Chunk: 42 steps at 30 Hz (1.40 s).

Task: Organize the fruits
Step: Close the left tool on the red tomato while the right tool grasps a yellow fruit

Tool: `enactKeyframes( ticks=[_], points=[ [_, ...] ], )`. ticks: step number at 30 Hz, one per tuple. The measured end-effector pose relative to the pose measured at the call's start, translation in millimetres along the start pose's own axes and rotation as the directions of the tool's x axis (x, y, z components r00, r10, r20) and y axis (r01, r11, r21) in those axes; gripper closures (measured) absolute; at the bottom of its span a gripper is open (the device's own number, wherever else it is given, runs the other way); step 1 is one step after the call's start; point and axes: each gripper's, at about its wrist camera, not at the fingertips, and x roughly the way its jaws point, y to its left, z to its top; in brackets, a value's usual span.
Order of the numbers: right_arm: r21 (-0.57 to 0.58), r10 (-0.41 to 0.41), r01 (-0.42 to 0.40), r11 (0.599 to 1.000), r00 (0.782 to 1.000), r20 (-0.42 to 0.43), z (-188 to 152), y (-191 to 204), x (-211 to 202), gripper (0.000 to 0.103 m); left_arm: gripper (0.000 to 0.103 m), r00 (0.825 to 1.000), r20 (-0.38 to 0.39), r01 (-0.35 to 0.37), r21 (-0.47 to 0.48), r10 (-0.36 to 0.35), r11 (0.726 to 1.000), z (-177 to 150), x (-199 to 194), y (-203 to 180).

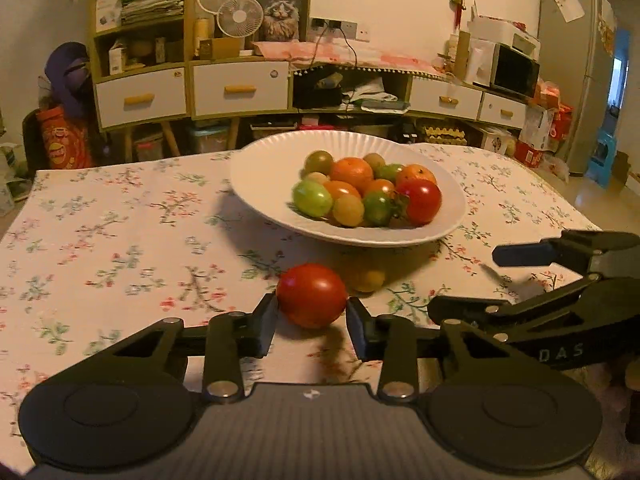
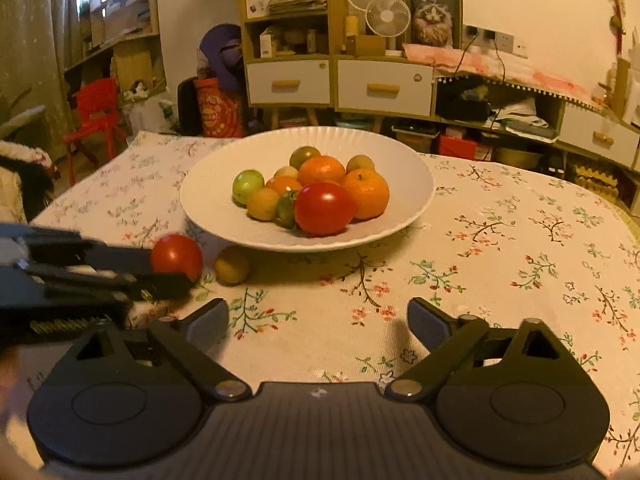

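Left wrist view shows the left tool (image 1: 312, 316) closed around a red tomato (image 1: 311, 295), its pads touching both sides, just in front of the white bowl (image 1: 256, 184). A small yellow fruit (image 1: 366, 278) lies on the table (image 1: 120, 240) beside the tomato, under the bowl's near rim. Most fruit already sits piled in the bowl, which stands toward the table's far edge. Right wrist view shows the right tool (image 2: 318, 322) spread wide and holding nothing. By my judgement, two pieces remain to go in.
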Motion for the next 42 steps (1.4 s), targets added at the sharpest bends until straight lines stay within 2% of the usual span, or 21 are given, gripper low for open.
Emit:
enactKeyframes(
  ticks=[4,8,10,15,23,27,35,42],
  points=[
    [0.008,0.030,-0.030,1.000,1.000,-0.005,-0.8,10.3,4.6,0.021,0.064,1.000,0.005,-0.010,-0.004,0.010,1.000,-1.9,-7.6,9.2],
    [-0.041,0.031,-0.031,0.999,0.999,-0.009,2.3,30.3,12.5,0.027,0.064,1.000,0.003,-0.015,-0.007,0.015,1.000,-4.4,-11.4,15.7],
    [-0.063,0.045,-0.045,0.997,0.999,-0.012,5.8,39.4,15.3,0.035,0.064,1.000,0.003,-0.018,-0.012,0.018,1.000,-5.0,-12.8,18.4],
    [-0.114,0.036,-0.038,0.993,0.999,-0.020,11.3,53.3,22.5,0.045,0.069,1.000,0.008,-0.020,-0.028,0.020,0.999,-3.7,-15.0,24.5],
    [-0.120,0.011,-0.013,0.993,1.000,-0.015,15.7,60.8,29.0,0.060,0.071,1.000,0.009,-0.019,-0.036,0.019,0.999,-2.9,-15.0,26.6],
    [-0.127,-0.020,0.020,0.992,1.000,-0.004,17.4,61.4,30.5,0.080,0.069,1.000,0.002,-0.012,-0.059,0.012,0.998,-2.0,-12.8,27.9],
    [-0.134,0.007,-0.009,0.991,1.000,-0.013,14.4,55.7,21.9,0.080,0.053,0.999,-0.038,0.012,-0.119,-0.017,0.993,-4.4,-2.3,31.7],
    [-0.125,0.005,-0.008,0.992,1.000,-0.025,14.1,49.7,15.0,0.080,0.050,0.998,-0.057,0.027,-0.190,-0.038,0.981,1.3,8.7,30.7]
  ],
)
